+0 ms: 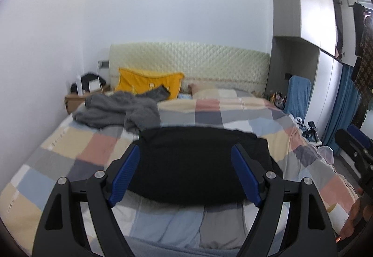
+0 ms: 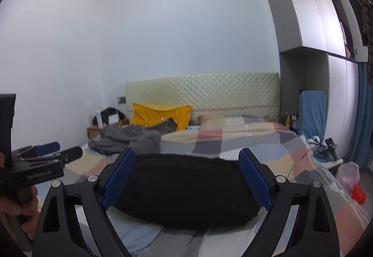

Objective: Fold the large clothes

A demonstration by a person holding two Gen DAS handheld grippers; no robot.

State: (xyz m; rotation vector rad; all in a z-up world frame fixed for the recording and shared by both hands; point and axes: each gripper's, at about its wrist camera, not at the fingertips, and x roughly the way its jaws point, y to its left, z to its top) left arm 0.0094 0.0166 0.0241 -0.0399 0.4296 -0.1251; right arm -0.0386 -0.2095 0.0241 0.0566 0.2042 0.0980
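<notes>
The left claw point(image 1: 186, 173) stands wide apart with nothing between its blue pads, and the right claw point(image 2: 187, 176) is spread just as wide, also holding nothing. Both hover over the foot edge of the bed point(image 1: 70, 154), pointing toward the headboard point(image 1: 188, 63). The folded black garment point(image 1: 198, 163) lies flat on the checked bedcover just ahead of both claws, near the foot edge and about midway between the bed's side edges. Its long axis runs across the bed, parallel to the foot edge; from each wrist view it spans the gap between the fingers and reaches past them. Bare cover lies to either side of it and beyond it. A crumpled grey garment point(image 1: 116, 110) sits toward the head's left corner, in front of a yellow pillow point(image 1: 149, 82).
</notes>
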